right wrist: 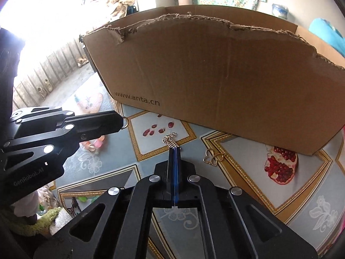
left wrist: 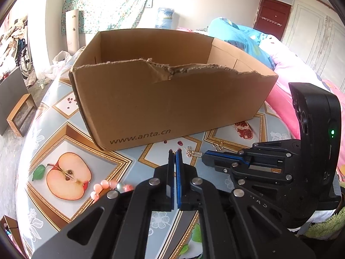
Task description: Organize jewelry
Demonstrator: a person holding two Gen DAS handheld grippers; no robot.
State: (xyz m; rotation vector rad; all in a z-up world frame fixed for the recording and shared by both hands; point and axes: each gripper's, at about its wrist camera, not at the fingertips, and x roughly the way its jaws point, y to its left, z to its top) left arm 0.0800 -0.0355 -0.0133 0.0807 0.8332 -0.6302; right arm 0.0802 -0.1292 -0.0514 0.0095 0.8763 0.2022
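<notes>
Pickup step: right gripper (right wrist: pixel 175 150) fingers clamped on the silver chain (right wrist: pixel 170 140); left gripper (left wrist: pixel 175 151) fingers together, empty. Next: lift toward the box (right wrist: pixel 215 69) at 12 o'clock.

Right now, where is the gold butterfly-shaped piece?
In the right wrist view the gold butterfly piece lies on the tablecloth, right of the right tongs, before the cardboard box, near the printed pomegranate.

"www.anta.cn" printed on cardboard box (left wrist: pixel 172 99) front wall; "GenRobot.AI" on left claw (right wrist: pixel 120 119) body.
</notes>
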